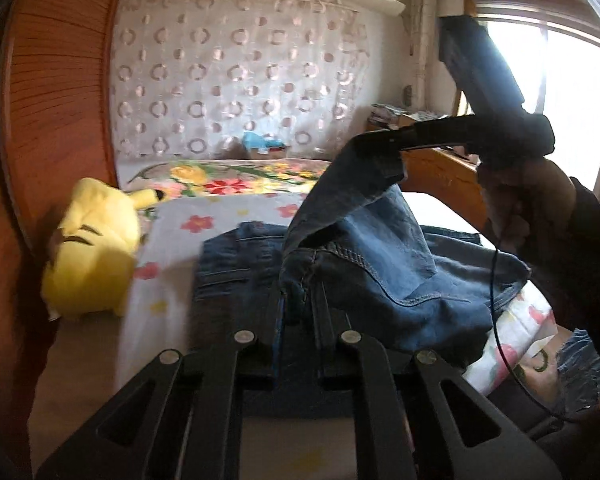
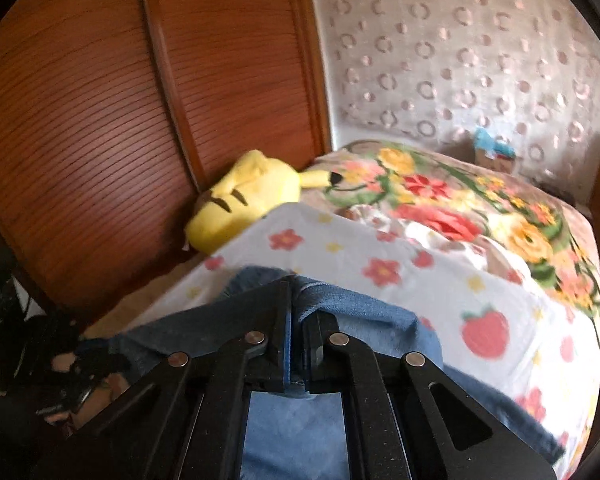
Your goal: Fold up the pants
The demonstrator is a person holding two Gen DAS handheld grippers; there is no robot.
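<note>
Dark blue denim pants (image 1: 372,264) lie on a bed with a white flowered sheet (image 1: 220,224). My left gripper (image 1: 300,300) is shut on a stitched edge of the pants, low over the bed. My right gripper (image 1: 384,152) shows in the left wrist view, held by a hand, shut on another part of the pants and lifting it high. In the right wrist view my right gripper (image 2: 300,312) pinches a fold of the pants (image 2: 356,308), which drape down below it.
A yellow plush toy (image 1: 96,248) lies at the bed's left edge against a slatted wooden wardrobe (image 2: 100,120). A flowered blanket (image 2: 480,208) covers the far part of the bed. A wooden bed frame (image 1: 440,176) and a bright window (image 1: 560,80) are at right.
</note>
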